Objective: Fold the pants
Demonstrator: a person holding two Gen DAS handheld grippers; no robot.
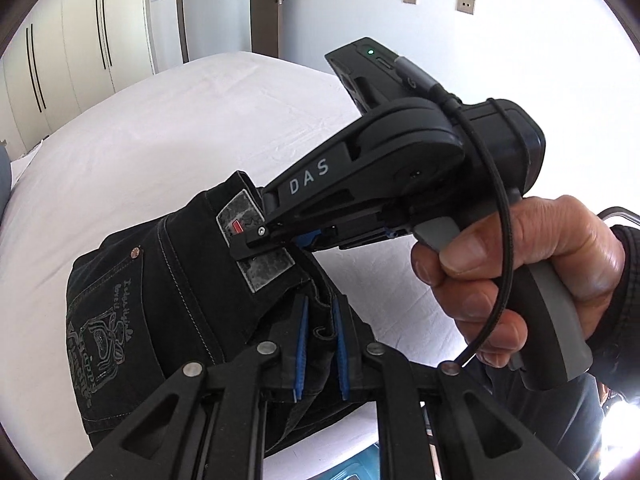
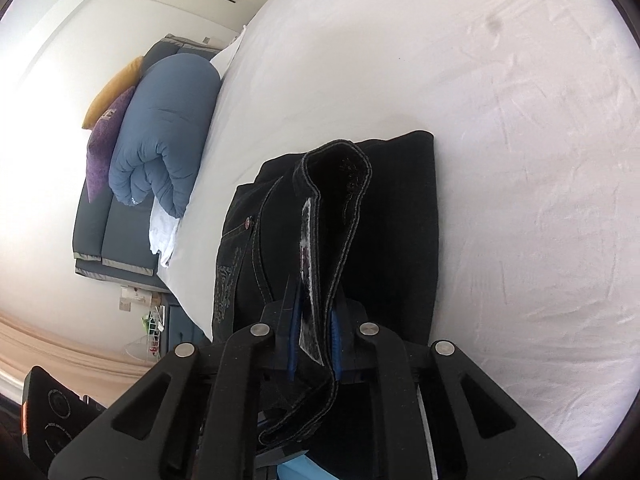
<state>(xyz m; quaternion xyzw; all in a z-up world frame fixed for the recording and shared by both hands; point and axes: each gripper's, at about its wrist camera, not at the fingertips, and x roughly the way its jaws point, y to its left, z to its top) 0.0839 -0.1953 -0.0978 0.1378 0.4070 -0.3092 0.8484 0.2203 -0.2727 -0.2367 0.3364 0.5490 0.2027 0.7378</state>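
A: Pants (image 1: pixel 168 300) are on the bed (image 1: pixel 160 140), black denim, folded up thick. Both grippers on the waistband end.

B: Left gripper (image 1: pixel 320 354)?

A: Clamped. Blue pads (image 1: pixel 303 344) squeezed in tight w/ a bunch of dark fabric between 'em, near the waistband.

B: And the right gripper (image 1: pixel 256 242)?

A: From the left cam it's angled down onto the waistband, tip right on the grey patch (image 1: pixel 256 240), the one w/ a small red mark. A hand (image 1: pixel 520 276) wraps the grey handle, cable looping past the fingers.

B: Right cam agree?

A: Yep. Right gripper (image 2: pixel 314 338) pinched on the waistband (image 2: pixel 320 272), a strip of it standing up in a loop btwn the pads. Rest of the pants (image 2: pixel 392 220) lies flat on the bed beyond the jaws.

B: Anything near the pants?

A: Embroidered pocket (image 1: pixel 100 336) w/ a copper rivet, left of the patch. Well off from the pants, past the bed's edge: rolled blue duvet (image 2: pixel 160 140), purple cushion (image 2: pixel 106 140), yellow one behind it. Wardrobe (image 1: pixel 72 40) and door (image 1: pixel 268 8) beyond the bed's far side.
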